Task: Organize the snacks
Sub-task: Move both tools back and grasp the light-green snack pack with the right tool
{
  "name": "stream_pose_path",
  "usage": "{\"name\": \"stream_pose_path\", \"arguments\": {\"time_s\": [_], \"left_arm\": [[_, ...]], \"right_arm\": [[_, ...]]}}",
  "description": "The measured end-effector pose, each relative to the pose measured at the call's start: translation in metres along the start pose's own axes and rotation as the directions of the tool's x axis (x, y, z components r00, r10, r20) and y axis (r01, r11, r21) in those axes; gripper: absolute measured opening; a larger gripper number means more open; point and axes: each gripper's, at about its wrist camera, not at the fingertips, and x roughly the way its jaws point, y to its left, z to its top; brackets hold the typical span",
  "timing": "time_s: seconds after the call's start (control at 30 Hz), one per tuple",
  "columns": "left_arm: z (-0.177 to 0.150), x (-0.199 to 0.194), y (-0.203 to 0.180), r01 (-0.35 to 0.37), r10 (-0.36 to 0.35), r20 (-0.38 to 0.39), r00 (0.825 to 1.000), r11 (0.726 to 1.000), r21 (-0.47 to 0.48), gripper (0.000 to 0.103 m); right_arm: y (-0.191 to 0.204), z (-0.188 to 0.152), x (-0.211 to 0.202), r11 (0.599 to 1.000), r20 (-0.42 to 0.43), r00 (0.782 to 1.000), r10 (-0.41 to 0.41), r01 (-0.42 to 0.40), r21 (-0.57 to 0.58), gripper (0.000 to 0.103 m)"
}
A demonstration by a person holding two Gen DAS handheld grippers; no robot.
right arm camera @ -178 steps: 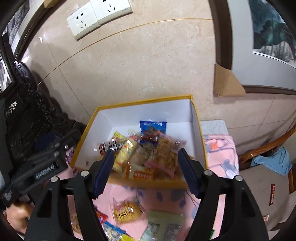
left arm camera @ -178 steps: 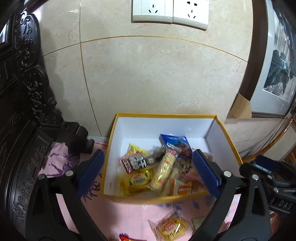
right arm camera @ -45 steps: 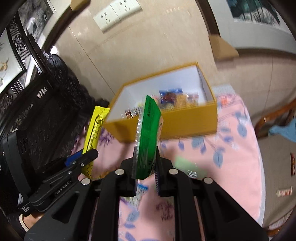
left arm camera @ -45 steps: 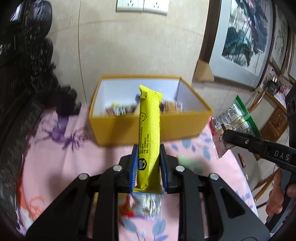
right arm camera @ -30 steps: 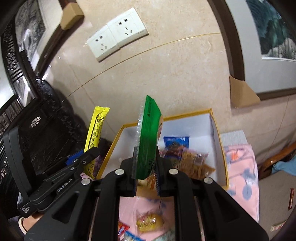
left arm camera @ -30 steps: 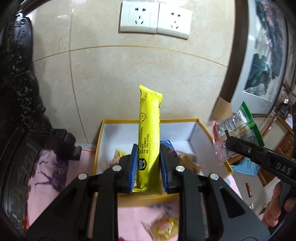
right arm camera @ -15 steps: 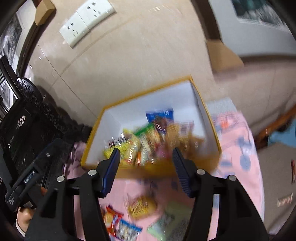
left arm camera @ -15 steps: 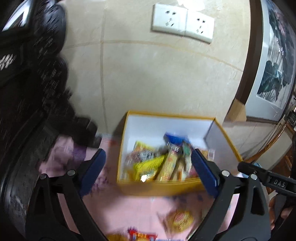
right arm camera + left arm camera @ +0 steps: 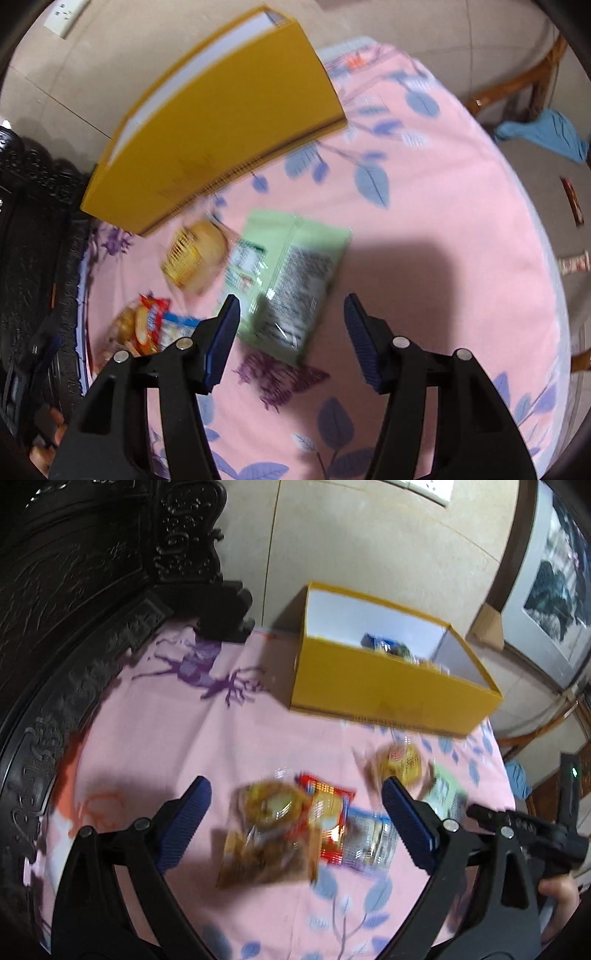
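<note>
A yellow box (image 9: 388, 690) (image 9: 221, 122) with a white inside stands at the back of the pink cloth; a few snack packs show over its rim. Loose snacks lie in front of it. My left gripper (image 9: 295, 805) hangs open and empty above a brown snack bag (image 9: 266, 834), a red pack (image 9: 328, 812) and a blue-and-clear pack (image 9: 369, 838). My right gripper (image 9: 291, 325) is open and empty just over the near end of a pale green packet (image 9: 288, 273). A yellow round-cake pack (image 9: 195, 251) (image 9: 402, 760) lies beside it.
Dark carved wooden furniture (image 9: 74, 590) borders the cloth on the left. A tiled wall (image 9: 369, 546) rises behind the box. The cloth's right edge (image 9: 546, 258) drops to a floor with a blue rag (image 9: 546, 136) and stray wrappers. A hand (image 9: 557, 893) holds the right tool.
Both grippers let their packs go into the box: the yellow stick from the left, the green pack from the right. Both then swung back and down over the loose snacks on the cloth.
</note>
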Motion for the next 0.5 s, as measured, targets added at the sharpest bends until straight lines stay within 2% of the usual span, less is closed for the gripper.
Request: {"name": "stream_pose_path", "arguments": {"time_s": [0.23,0.3,0.4,0.47,0.5], "left_arm": [[-0.021,-0.006,0.008,-0.008,0.007,-0.04,0.999,1.0,-0.015,0.095],[-0.021,-0.005,0.009,-0.001,0.0,-0.047,0.999,1.0,-0.024,0.095],[-0.021,-0.006,0.006,0.007,-0.008,-0.051,0.999,1.0,-0.021,0.095],[-0.022,-0.006,0.004,0.01,-0.01,-0.053,0.999,1.0,-0.009,0.095],[-0.022,-0.006,0.003,0.01,-0.011,-0.055,0.998,1.0,-0.005,0.095]], "right_arm": [[0.009,0.01,0.022,0.997,0.011,0.999,-0.049,0.048,0.055,0.063],[0.015,0.013,0.027,0.995,0.027,0.998,-0.061,0.058,0.078,0.072],[0.031,0.018,0.036,0.992,0.029,0.997,-0.07,0.066,0.107,0.081],[0.039,0.018,0.043,0.992,0.031,0.995,-0.09,0.087,0.095,0.095],[0.045,0.018,0.046,0.991,0.039,0.992,-0.117,0.113,0.076,0.096]]}}
